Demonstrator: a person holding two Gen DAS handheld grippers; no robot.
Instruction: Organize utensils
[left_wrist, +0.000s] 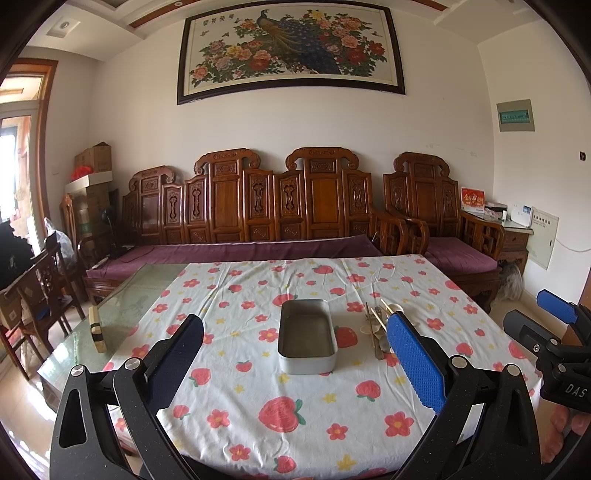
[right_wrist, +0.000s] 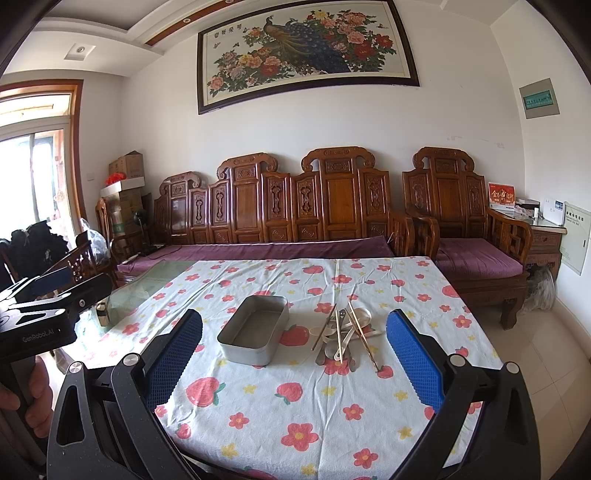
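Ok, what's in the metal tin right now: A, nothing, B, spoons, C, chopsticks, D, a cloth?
A: the tin shows only its bare floor, while the utensils lie in a pile on the cloth to its right.

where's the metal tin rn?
The metal tin sits empty near the middle of the floral tablecloth, just left of the utensil pile in both wrist views, ahead of both open grippers.
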